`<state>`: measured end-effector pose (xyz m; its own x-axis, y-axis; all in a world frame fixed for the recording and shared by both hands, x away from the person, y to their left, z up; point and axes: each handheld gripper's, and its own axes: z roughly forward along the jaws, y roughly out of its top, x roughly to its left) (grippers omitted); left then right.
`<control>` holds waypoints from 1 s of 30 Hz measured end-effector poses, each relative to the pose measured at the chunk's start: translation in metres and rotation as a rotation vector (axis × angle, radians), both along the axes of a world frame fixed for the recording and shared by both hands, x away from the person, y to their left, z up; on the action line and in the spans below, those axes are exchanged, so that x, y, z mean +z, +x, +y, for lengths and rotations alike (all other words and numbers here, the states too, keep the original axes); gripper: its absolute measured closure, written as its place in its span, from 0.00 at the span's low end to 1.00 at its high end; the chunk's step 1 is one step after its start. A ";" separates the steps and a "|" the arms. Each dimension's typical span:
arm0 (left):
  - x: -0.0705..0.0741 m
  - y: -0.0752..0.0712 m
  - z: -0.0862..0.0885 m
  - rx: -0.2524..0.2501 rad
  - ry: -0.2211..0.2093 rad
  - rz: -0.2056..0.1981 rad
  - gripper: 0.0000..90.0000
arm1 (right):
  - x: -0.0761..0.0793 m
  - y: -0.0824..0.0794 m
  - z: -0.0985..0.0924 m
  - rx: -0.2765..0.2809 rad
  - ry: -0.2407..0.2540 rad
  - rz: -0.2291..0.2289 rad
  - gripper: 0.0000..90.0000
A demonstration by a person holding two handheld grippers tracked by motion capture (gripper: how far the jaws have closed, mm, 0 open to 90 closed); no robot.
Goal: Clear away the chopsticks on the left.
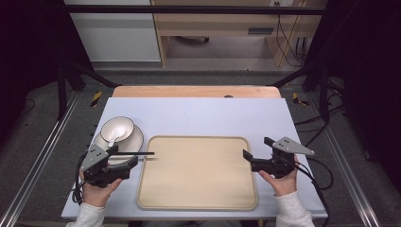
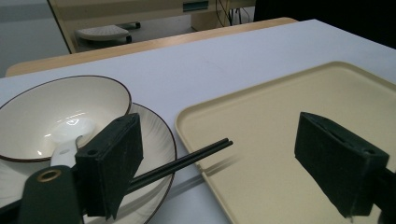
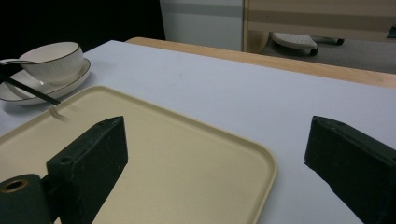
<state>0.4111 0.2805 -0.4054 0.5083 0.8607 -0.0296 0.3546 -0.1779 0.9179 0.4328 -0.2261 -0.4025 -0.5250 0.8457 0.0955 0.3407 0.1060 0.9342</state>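
Observation:
A white bowl (image 1: 118, 128) with a dark rim stands on a matching plate (image 1: 137, 140) at the table's left, a white spoon (image 1: 113, 137) lying inside it. A pair of black chopsticks (image 1: 133, 153) rests across the plate's near side, tips reaching over the left edge of the beige tray (image 1: 198, 175). My left gripper (image 1: 125, 157) is open beside the plate. In the left gripper view the chopsticks (image 2: 187, 161) run out from behind its left-hand jaw, between the plate (image 2: 159, 140) and tray (image 2: 280, 107). My right gripper (image 1: 257, 148) is open at the tray's right edge, holding nothing.
The tray lies mid-table on a pale blue mat (image 1: 198, 113). A wooden table edge (image 1: 196, 91) runs along the far side. Metal frame rails (image 1: 42, 151) flank the table, with cables (image 1: 314, 127) on the floor to the right and a wooden cabinet (image 1: 222, 23) behind.

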 end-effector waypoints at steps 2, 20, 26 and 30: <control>0.000 -0.001 0.003 0.001 0.007 0.000 0.16 | 0.000 0.000 -0.001 0.000 -0.006 0.000 0.07; -0.011 -0.008 0.035 -0.029 0.051 0.060 0.16 | 0.006 -0.006 0.001 0.000 -0.007 -0.007 0.07; -0.014 -0.006 0.045 -0.031 0.066 0.081 0.17 | 0.004 -0.004 0.007 0.017 -0.029 0.009 0.07; -0.016 -0.004 0.048 -0.032 0.090 0.096 0.18 | 0.005 -0.004 0.008 0.022 -0.027 0.008 0.07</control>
<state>0.4072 0.3283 -0.4218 0.5341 0.8454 -0.0031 0.4333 -0.2705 0.8597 0.4286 -0.2177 -0.3978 -0.5424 0.8365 0.0772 0.3455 0.1384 0.9281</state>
